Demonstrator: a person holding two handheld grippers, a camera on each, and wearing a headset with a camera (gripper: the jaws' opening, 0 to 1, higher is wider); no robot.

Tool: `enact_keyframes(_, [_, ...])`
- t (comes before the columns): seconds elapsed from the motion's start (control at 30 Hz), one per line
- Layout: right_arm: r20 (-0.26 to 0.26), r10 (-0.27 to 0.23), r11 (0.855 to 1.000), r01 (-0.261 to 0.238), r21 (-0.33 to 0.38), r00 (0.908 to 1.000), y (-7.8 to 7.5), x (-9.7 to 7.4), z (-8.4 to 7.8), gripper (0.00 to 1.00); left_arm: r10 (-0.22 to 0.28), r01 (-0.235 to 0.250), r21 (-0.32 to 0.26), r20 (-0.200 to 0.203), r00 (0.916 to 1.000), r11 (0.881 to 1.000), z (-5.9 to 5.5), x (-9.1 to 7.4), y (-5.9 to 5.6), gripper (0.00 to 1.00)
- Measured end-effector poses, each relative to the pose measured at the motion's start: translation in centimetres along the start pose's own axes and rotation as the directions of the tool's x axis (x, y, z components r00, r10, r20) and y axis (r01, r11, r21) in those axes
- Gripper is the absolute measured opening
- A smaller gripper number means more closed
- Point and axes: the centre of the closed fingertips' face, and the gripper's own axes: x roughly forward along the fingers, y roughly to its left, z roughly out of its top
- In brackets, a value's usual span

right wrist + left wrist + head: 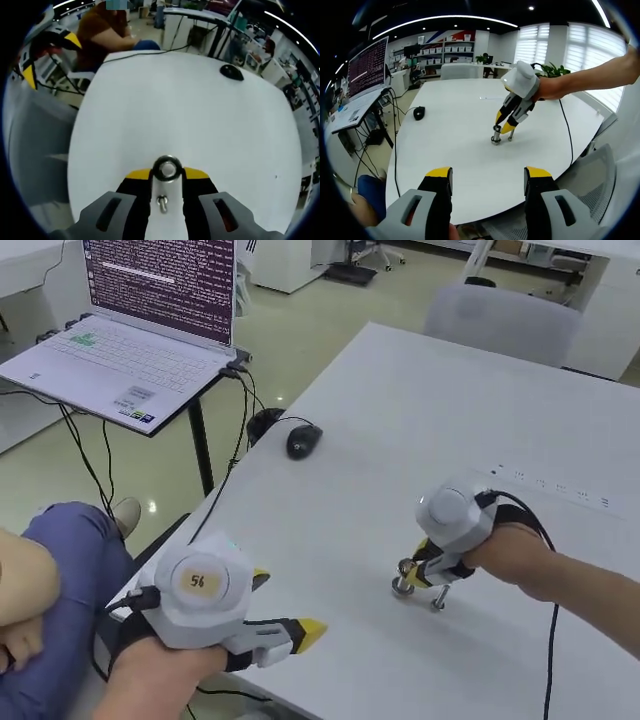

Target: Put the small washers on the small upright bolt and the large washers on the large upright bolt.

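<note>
Table (400, 420): mouse (303, 441), large bolt (403, 587), small bolt (438, 602)

This is an open-plan office: a long white worktop (400, 410) of the meeting-table kind stands on a pale, shiny floor (300, 330), with a grey swivel chair (500, 320) drawn up at its far end and a black computer mouse (303, 441) lying on it. Beside it an open laptop (130, 340) full of terminal text sits on a stand, cables (90, 455) trailing down. Farther back I can see shelves (437, 52) along the wall, potted plants (481, 58), slatted blinds (585, 55) over big windows, strip lights (445, 21) overhead and more desks (200, 17).
</note>
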Motion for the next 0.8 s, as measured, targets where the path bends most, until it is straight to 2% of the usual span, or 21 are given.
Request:
enact_keyframes(0.53, [-0.067,0.035,0.997,-0.03,0.07,0.9971,0.0,3.2,-1.4,0.24,0.001,-0.001,-0.008,-0.005,1.0,1.0,-0.3,-0.2,0.5,0.57])
enact_keyframes(0.8, [-0.088,0.028,0.995,-0.019,0.097,0.9957,0.2,3.5,-1.7,0.24,-0.008,0.008,-0.011,0.0,1.0,1.0,-0.3,0.0,0.5,0.57])
